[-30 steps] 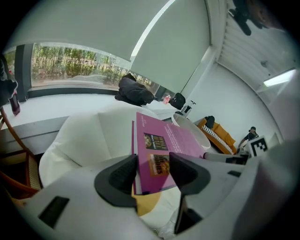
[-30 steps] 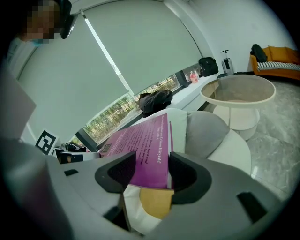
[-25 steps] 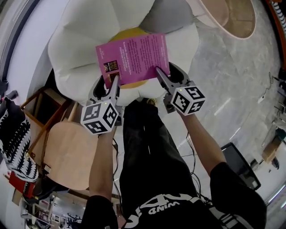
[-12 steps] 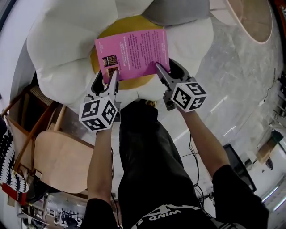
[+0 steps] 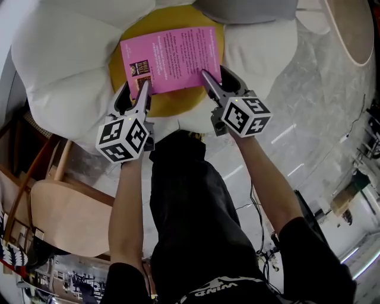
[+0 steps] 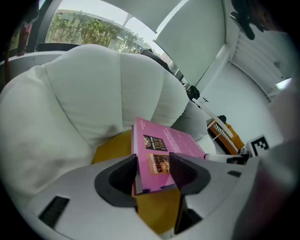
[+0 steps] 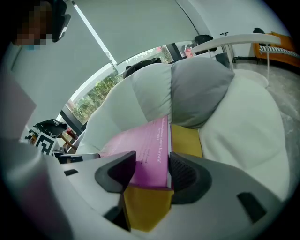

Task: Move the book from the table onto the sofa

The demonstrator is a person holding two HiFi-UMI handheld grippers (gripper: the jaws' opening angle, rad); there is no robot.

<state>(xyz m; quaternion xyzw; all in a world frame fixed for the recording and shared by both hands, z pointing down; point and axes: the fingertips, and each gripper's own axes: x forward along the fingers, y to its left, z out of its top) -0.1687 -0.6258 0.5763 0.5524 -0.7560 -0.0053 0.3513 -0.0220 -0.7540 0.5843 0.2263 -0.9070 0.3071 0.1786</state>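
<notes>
The pink book (image 5: 172, 59) hangs over the yellow centre (image 5: 172, 105) of the white flower-shaped sofa (image 5: 59, 71). My left gripper (image 5: 143, 90) is shut on the book's near left corner, my right gripper (image 5: 206, 77) on its near right corner. In the left gripper view the book (image 6: 165, 149) sits clamped between the jaws of the left gripper (image 6: 153, 171), its cover facing up. Along the right gripper (image 7: 152, 171) the book (image 7: 143, 149) shows edge-on above the yellow cushion (image 7: 186, 139). I cannot tell whether the book touches the cushion.
A grey petal cushion (image 5: 249, 9) lies at the sofa's far side. At the top right is a round wooden table (image 5: 356, 29). A light wooden chair (image 5: 65, 217) stands at the lower left. Marble floor (image 5: 309, 119) lies to the right.
Both grippers have carried the book forward, from the sofa's near edge to over its yellow centre. Both grips are unchanged.
</notes>
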